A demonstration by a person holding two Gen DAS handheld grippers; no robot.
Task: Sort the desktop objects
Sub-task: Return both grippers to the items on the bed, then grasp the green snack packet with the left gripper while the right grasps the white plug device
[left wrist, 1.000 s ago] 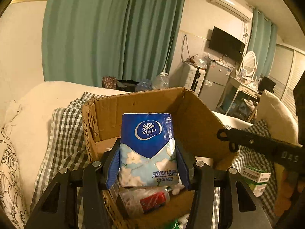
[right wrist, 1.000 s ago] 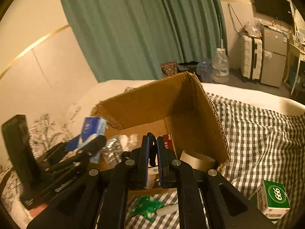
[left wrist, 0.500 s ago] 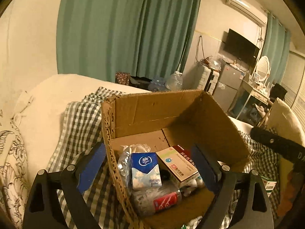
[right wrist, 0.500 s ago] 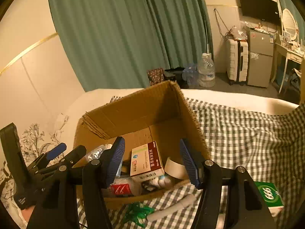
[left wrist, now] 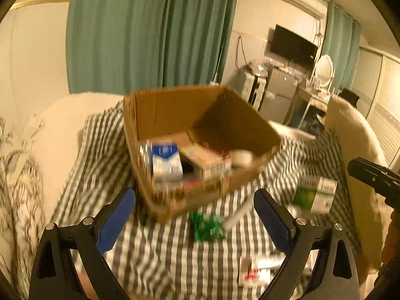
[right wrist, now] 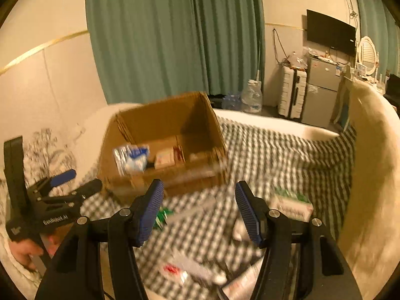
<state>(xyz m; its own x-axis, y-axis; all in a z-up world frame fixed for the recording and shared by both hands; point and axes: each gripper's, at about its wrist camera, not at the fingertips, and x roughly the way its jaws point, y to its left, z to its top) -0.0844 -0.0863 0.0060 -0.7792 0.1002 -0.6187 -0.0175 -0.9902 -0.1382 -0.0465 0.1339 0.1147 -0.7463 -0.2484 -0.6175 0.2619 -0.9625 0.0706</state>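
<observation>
Pulled back from the open brown cardboard box (left wrist: 200,135) since a second ago, both grippers, with more checked cloth now showing in front of it. Left gripper (left wrist: 193,215): jaws just been opening further, now spread wide with nothing between them, only the grey-and-white checked cloth (left wrist: 160,250) and a small crumpled green packet (left wrist: 206,226) lying below. Blue-and-white Vinda tissue pack (left wrist: 166,162), clamped in that gripper a second ago, now standing inside the box against its left wall, logo too blurred to read here. Beside it in the box a flat white carton with a red band (left wrist: 210,162), print illegible. Right gripper (right wrist: 198,212): released too, jaws partly apart and empty, above the cloth near the box's front edge. To its right on the cloth a green-and-white carton (right wrist: 291,203), lettering smeared by motion. Near the front edge of the cloth a white pouch with a red label (right wrist: 186,270), not readable. On the left gripper's black body, seen from the right wrist, white lettering "GenRobot.AI". Hand (right wrist: 23,252) wrapped around that gripper's handle at the lower left. Green curtain (right wrist: 175,32) behind the box.
</observation>
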